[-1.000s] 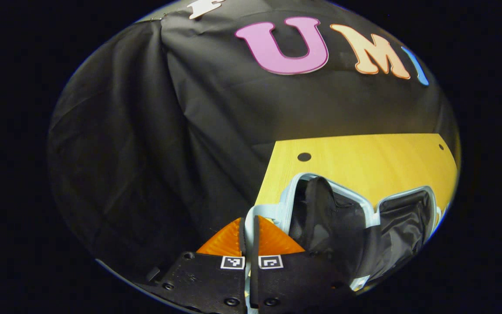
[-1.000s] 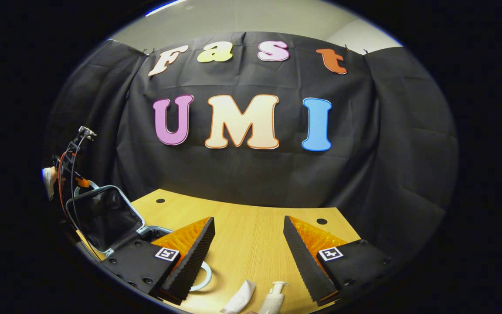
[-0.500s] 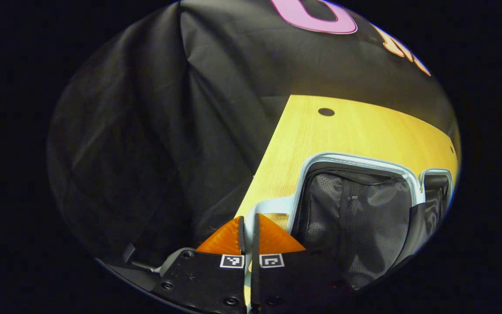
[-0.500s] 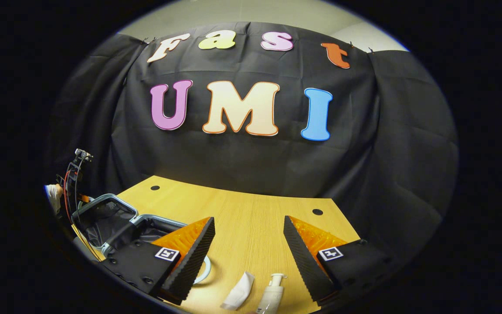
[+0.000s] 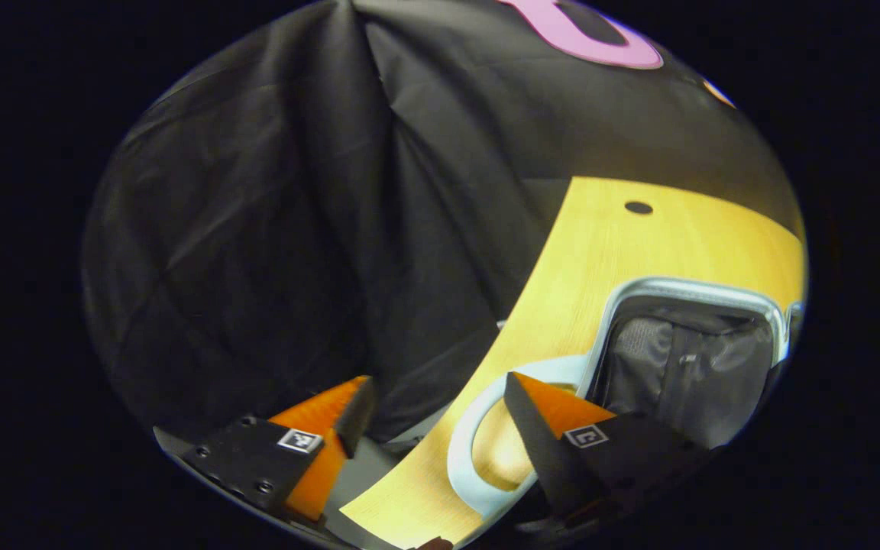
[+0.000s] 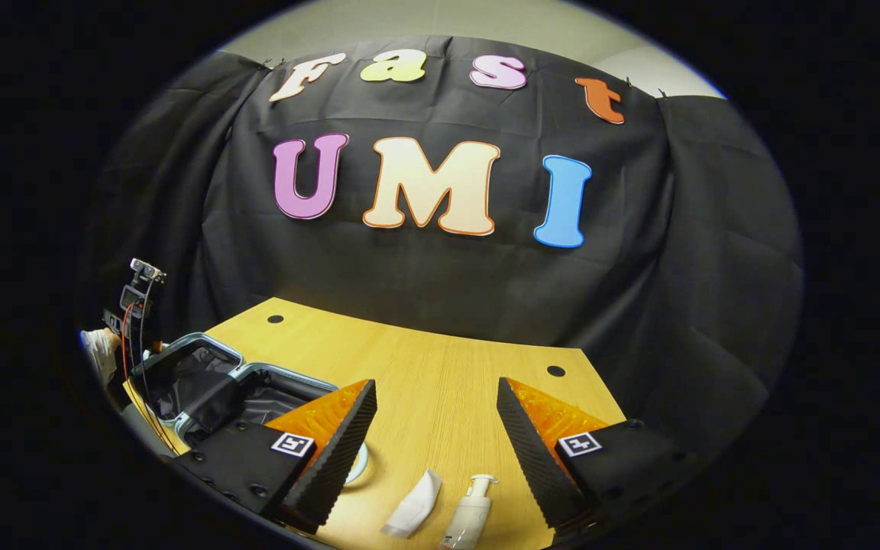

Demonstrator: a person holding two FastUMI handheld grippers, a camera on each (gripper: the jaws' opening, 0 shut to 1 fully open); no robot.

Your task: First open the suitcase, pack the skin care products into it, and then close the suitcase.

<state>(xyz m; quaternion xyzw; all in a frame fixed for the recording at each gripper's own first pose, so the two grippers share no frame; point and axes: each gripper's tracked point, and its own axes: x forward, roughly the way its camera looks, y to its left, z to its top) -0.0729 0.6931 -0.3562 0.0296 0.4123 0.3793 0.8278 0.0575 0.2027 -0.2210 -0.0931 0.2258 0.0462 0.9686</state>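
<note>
Now both claws (image 5: 432,397) (image 6: 436,409) wide apart, empty; suitcase (image 6: 203,382) flat open, tube (image 6: 413,504) and pump bottle (image 6: 467,512) lengthwise toward wall.

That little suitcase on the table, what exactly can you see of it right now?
The suitcase lies open flat on the left end of the wooden table, both halves facing up. Its shell and rim look pale blue, seemingly hard plastic, and the inside is lined with black fabric; the left gripper view shows a zipped lining panel. A pale loop handle sticks out from one end, resting on the table between the left gripper's open fingers, which do not grip it. Nothing can be seen packed inside yet.
</note>
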